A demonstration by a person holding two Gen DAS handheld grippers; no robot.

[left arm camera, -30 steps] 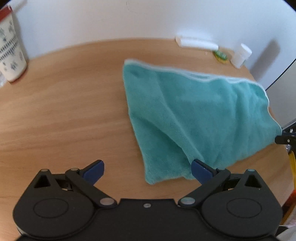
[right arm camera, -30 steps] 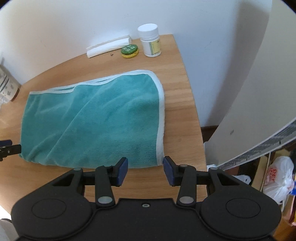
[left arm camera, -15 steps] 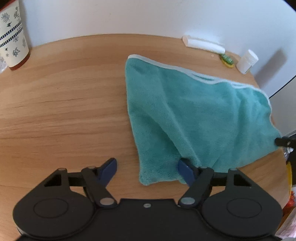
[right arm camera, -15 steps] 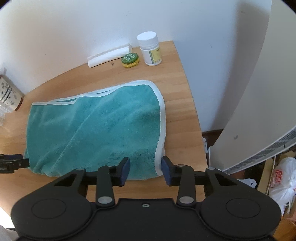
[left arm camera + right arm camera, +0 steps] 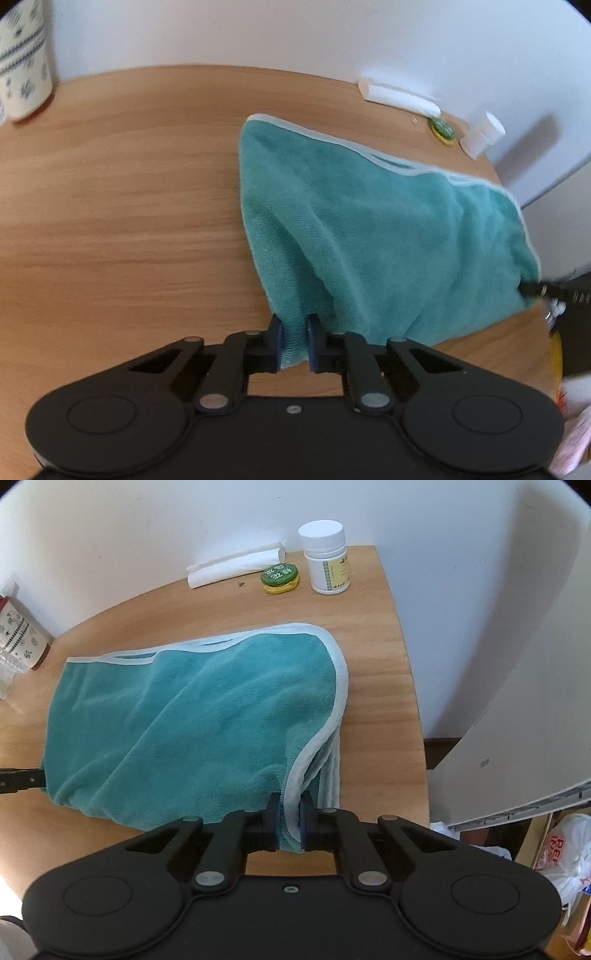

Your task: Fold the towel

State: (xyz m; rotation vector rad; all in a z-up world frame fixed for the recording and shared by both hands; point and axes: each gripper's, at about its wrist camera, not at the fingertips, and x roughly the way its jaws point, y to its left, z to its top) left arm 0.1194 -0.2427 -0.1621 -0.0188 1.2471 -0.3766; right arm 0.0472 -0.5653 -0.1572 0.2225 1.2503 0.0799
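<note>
At the near edge of the wooden table (image 5: pixel 110 221), the left gripper (image 5: pixel 294 341) pinches the teal towel (image 5: pixel 369 229) by its near left corner, blue pads closed on the cloth. The right gripper (image 5: pixel 289 821) clamps the near right corner — its white-trimmed hem bunched between the pads. The plush, half-folded towel lies rumpled across the table's right half; bare wood stretches open to the left. Farther back stand a white pill bottle (image 5: pixel 327 559), a green tin (image 5: pixel 279 576) and a patterned cup (image 5: pixel 22 70).
</note>
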